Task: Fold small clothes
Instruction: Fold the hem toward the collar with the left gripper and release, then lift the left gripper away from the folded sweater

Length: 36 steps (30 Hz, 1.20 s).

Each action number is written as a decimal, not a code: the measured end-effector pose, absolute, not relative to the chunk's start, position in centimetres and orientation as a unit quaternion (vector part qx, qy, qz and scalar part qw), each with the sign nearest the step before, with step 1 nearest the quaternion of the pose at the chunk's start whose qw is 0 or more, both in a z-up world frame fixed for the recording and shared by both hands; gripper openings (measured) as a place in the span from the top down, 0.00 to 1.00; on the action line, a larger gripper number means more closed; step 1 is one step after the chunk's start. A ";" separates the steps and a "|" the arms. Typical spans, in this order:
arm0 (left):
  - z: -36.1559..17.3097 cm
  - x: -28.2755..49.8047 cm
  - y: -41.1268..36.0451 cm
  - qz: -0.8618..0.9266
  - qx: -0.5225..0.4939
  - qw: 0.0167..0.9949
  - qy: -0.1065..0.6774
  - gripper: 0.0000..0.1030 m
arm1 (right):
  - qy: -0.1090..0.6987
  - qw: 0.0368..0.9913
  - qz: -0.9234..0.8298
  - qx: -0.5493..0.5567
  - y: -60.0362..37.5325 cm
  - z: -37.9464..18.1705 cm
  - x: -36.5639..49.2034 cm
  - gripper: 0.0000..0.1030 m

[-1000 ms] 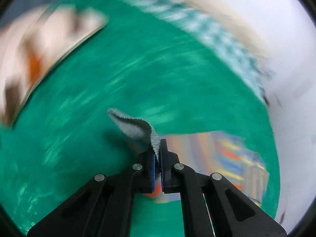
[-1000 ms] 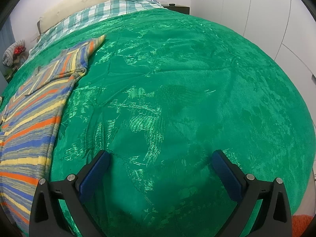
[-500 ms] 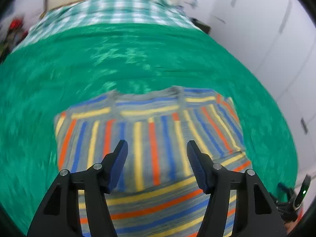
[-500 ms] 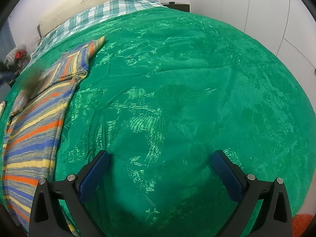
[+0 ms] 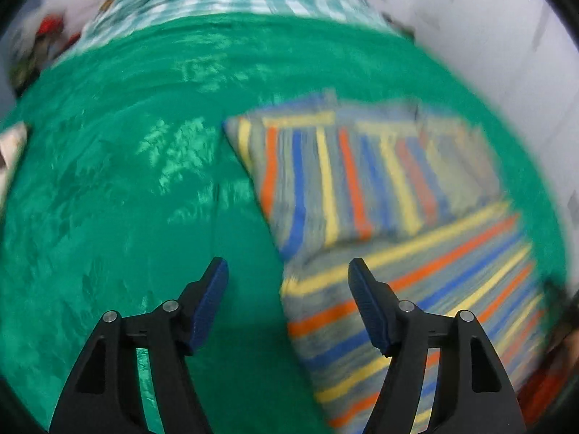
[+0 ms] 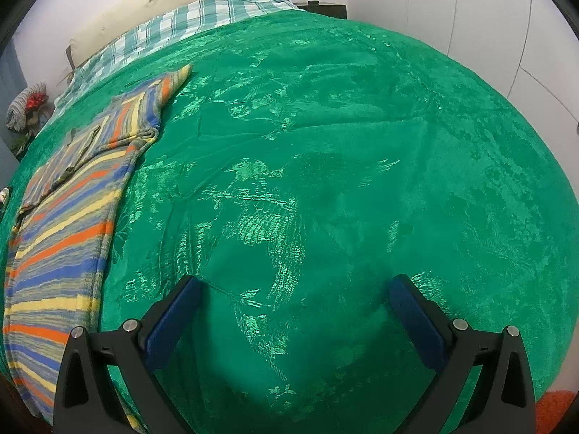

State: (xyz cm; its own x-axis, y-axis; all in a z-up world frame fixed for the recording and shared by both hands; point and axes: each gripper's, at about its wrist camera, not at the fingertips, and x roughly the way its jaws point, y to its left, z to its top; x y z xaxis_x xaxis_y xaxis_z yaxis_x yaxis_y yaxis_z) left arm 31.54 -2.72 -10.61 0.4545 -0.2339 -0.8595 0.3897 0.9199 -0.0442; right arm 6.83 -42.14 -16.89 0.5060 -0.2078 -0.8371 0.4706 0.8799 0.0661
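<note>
A striped garment (image 5: 380,217) in grey, blue, orange and yellow lies on the green bedspread (image 5: 126,181), with its upper part folded over the lower. My left gripper (image 5: 287,271) hovers above the garment's left edge, its jaws opening, nothing between them. In the right wrist view the same striped garment (image 6: 68,224) lies at the far left. My right gripper (image 6: 295,285) stands wide open over bare green bedspread (image 6: 362,144), well to the right of the garment.
A checked sheet (image 6: 202,18) and a cream headboard (image 6: 163,3) lie at the head of the bed. White wardrobe doors (image 6: 470,11) stand to the right. A bundle of clothes (image 6: 25,105) sits beyond the bed's left side. An orange rug (image 6: 557,408) shows at bottom right.
My left gripper let go of the garment edge it pinched, opened, and swung left so the garment now lies to its right. The right gripper has stayed still.
</note>
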 end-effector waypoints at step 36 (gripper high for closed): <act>-10.0 23.9 0.7 0.034 0.091 0.893 0.439 0.14 | 0.457 0.856 -0.199 0.137 -41.9 -16.9 6.7 0.00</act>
State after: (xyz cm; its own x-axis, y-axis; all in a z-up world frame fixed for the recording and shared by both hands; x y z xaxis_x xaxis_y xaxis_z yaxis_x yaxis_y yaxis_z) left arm 23.87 0.70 -10.02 0.6117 0.1401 -0.7786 0.0203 0.9811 0.1924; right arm 6.73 -41.92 -16.91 0.5024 -0.2155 -0.8374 0.4658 0.8833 0.0522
